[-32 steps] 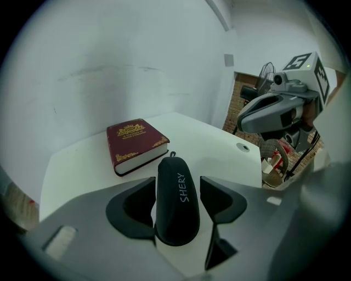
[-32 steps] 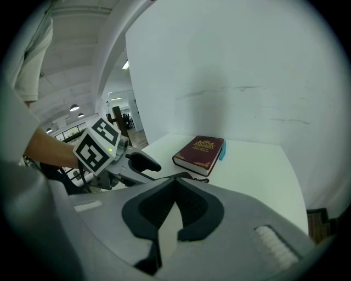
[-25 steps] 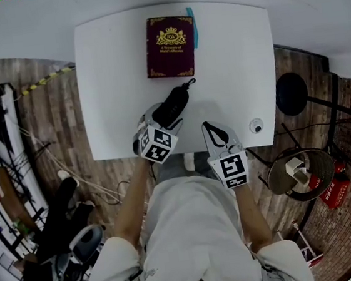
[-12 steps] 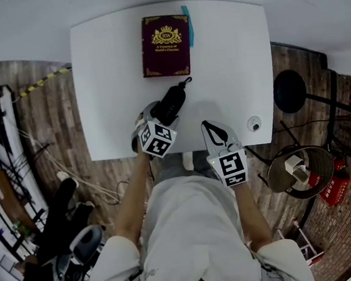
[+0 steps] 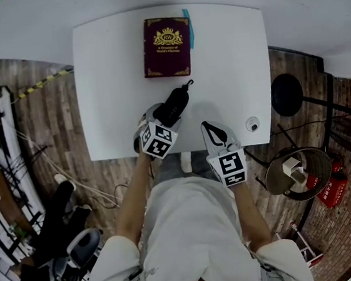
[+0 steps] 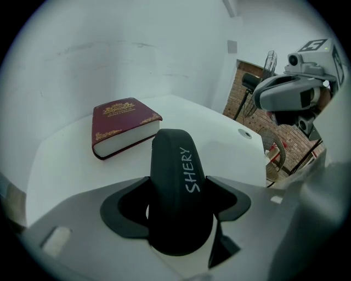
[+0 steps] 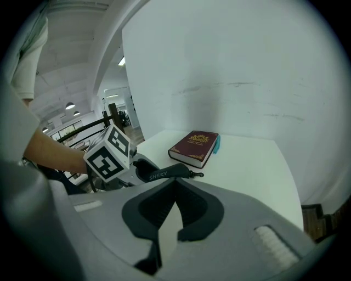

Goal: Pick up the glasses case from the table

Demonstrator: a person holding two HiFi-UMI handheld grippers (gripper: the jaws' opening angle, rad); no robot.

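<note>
The black glasses case (image 5: pixel 173 105) lies on the white table (image 5: pixel 229 55) just in front of a maroon book (image 5: pixel 167 46). My left gripper (image 5: pixel 167 113) straddles the near end of the case. Its jaws have just been closing, and in the left gripper view both pads (image 6: pixel 227 200) meet the sides of the case (image 6: pixel 178 186), which rests on the table. My right gripper (image 5: pixel 207 127) hovers at the table's near edge, to the right of the case, shut with nothing in it. The right gripper view shows the case (image 7: pixel 164 173) and the left gripper's marker cube (image 7: pixel 109 153).
A thin blue object (image 5: pixel 189 28) lies against the book's right side. A small round fitting (image 5: pixel 252 123) sits near the table's front right corner. On the brick floor to the right stand a round black stand base (image 5: pixel 287 94) and a bin (image 5: pixel 296 173).
The left gripper has edged slightly forward over the case. The case, the book and the right gripper keep their places.
</note>
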